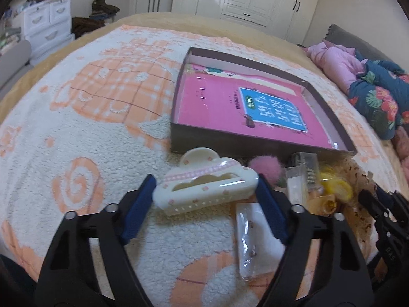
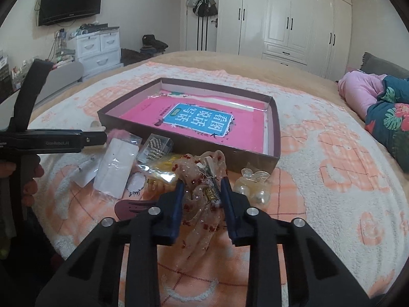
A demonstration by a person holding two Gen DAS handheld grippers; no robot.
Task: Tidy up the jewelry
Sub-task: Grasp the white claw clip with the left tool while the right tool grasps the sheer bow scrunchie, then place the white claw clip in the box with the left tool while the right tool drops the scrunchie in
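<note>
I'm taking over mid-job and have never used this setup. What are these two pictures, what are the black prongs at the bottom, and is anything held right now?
There is no robot arm: a person holds a two-finger gripper in each hand, and a camera on each looks along its fingers. The black prongs with blue pads are those fingers.

In the left wrist view, the left gripper has its pads against the ends of a cream hair claw on the blanket.

In the right wrist view, the right gripper is closed on a sheer bow with red specks. The left gripper shows there at the left edge.

Ahead lies an open box with a pink book in it. Beside the box are small packets, a yellow clip and pearl pieces.
</note>
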